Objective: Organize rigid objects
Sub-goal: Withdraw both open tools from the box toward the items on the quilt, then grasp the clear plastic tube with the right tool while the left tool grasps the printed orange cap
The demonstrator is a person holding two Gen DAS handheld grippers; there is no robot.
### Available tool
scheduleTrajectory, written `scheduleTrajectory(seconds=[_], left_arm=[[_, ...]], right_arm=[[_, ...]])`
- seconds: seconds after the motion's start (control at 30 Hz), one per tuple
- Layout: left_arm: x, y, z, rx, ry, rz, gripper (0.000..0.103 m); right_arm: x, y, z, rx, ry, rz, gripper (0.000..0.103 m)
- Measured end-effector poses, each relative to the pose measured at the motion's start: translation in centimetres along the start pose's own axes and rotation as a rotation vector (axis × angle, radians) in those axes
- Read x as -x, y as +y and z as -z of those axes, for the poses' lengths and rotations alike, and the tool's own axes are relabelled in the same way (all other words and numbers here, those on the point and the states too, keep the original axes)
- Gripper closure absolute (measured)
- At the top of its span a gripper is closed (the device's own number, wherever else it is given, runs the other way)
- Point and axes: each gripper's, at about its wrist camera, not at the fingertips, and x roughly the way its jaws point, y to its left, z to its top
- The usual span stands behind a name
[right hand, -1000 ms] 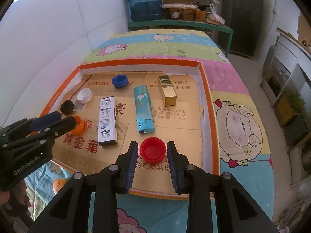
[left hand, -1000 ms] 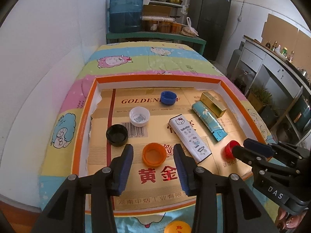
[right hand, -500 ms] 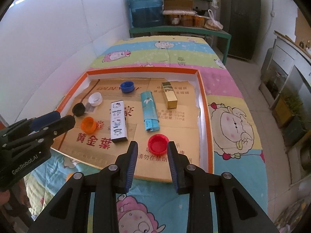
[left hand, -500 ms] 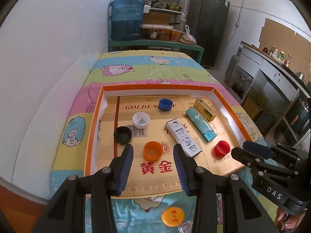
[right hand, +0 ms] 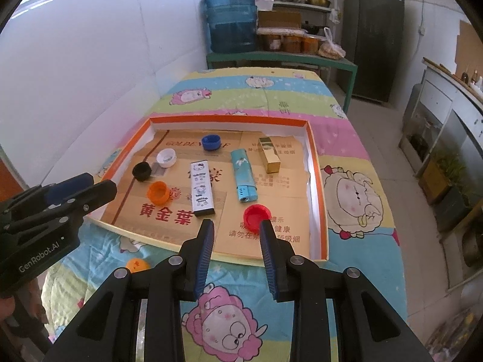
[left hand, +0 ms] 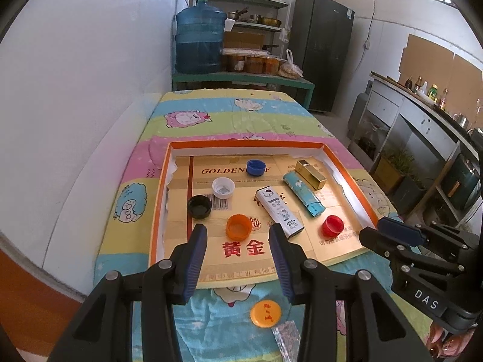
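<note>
A shallow orange-rimmed tray (left hand: 241, 144) lined with cardboard lies on the cartoon cloth. In it are a blue cap (left hand: 255, 167), a white cap (left hand: 223, 187), a black cap (left hand: 199, 207), an orange cap (left hand: 239, 226), a red cap (left hand: 333, 225), a Hello Kitty box (left hand: 279, 211), a teal lighter (left hand: 303, 193) and a gold box (left hand: 311, 174). My left gripper (left hand: 238, 231) hovers open and empty above the tray's near edge, in line with the orange cap. My right gripper (right hand: 237, 224) is open and empty too, with the red cap (right hand: 256, 212) just beyond its right finger.
A yellow-orange cap (left hand: 265, 313) lies on the cloth outside the tray, beside a scrap of clear wrapper (left hand: 285, 336). A white wall runs along the left. Behind the table stand a water jug (left hand: 200, 42), shelves and a dark fridge (left hand: 323, 51).
Both grippers have drawn back and up from the tray, so its contents look smaller and farther. The yellow-orange cap on the cloth has come into full view. Nothing in the tray moved.
</note>
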Motion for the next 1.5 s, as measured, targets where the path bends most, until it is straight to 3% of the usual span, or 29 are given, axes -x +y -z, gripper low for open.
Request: scheduleTrajectory(seconds=[0.4,0.53,0.97,1.5], left_arm=[[2.8,0.3,1.4,0.01,-0.026,-0.002,0.06],[3.7,0.3,1.9,0.002,-0.041,-0.016,0.06],[5.2,0.4,3.2,0.002,-0.049,-0.022,0.06],[7.6,1.9,7.4,0.04,-0.066,-0.018,0.06]], right_arm=[[2.3,1.6,1.2,0.006,-0.012,-0.003,0.071],[3.0,1.9,1.7,-0.002,-0.012,-0.009,0.053],[4.5,2.4,3.8,-0.025,0.0,-0.002,0.053],[4.5,4.7,6.6,-0.015,0.035,-0.008,0.053]])
